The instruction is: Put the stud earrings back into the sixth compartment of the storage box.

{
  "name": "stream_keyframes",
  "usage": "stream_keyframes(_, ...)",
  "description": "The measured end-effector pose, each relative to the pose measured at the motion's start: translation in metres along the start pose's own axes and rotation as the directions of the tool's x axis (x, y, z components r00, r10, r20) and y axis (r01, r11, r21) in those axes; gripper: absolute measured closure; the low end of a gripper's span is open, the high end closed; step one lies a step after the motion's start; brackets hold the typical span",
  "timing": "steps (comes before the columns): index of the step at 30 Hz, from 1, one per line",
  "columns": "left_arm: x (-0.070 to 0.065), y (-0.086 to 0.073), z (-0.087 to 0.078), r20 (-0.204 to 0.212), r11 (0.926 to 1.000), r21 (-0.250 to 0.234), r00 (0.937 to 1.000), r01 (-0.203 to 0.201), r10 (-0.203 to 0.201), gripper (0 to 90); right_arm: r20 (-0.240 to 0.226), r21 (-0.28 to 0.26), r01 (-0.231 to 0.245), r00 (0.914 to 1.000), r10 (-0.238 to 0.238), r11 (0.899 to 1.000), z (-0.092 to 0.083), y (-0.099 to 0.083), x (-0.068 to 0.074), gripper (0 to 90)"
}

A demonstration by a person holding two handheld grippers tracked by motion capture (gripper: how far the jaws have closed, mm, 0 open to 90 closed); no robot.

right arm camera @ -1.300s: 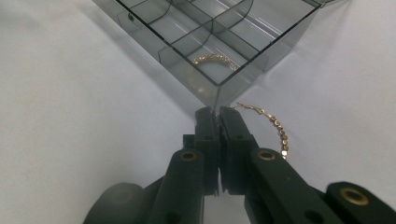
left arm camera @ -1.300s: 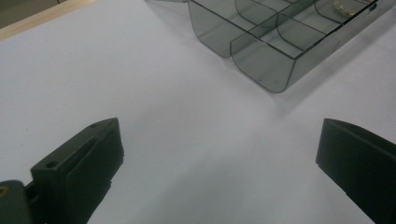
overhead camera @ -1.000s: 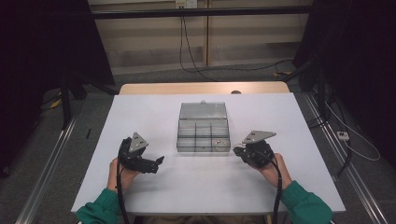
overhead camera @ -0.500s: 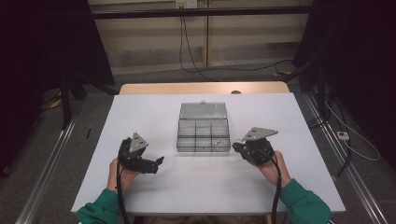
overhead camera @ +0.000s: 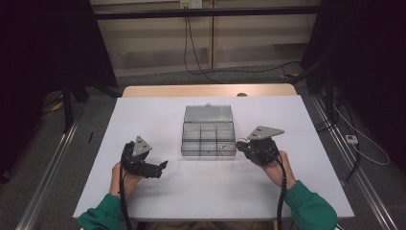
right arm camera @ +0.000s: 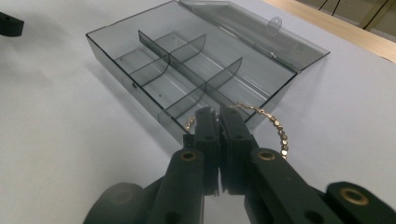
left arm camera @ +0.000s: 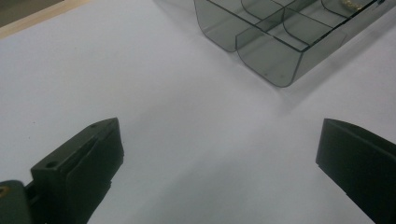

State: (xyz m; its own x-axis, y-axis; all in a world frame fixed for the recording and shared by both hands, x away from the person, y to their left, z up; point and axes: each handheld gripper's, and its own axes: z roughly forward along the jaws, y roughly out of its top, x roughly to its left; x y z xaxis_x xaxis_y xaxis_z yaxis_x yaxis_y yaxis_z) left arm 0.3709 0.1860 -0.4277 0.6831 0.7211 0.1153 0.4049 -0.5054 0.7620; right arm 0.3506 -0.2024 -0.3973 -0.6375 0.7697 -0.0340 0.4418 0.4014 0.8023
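The right gripper (right arm camera: pixel 219 116) has its jaws pressed together on a gold bead chain (right arm camera: pixel 279 133), whose pinched part they hide. The chain loops over the near corner of the open clear divided box (right arm camera: pixel 140 70) just ahead. The left gripper (left arm camera: pixel 219 158), jaws wide apart, holds nothing; the box's far end is cut off in the left gripper view.

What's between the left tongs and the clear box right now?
Nothing: bare white table runs from the open left tongs to the clear box, seen in the left gripper view.
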Motion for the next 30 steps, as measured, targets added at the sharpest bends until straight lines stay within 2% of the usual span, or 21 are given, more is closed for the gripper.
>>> stream_keyframes(12, -0.003, 0.001, 0.001, 0.001, 1.0, -0.005, 1.0, -0.004, 0.004, 0.3, 0.0, -0.024, 0.0, 1.0, 0.0, 1.0, 0.009, 0.014, 0.0, 87.3)
stream_keyframes(30, -0.004, 0.003, 0.005, 0.009, 0.9999, -0.002, 0.9999, -0.012, 0.012, 0.4, -0.006, 0.017, -0.033, 0.9994, 0.033, 0.999, 0.038, 0.021, -0.003, 87.2)
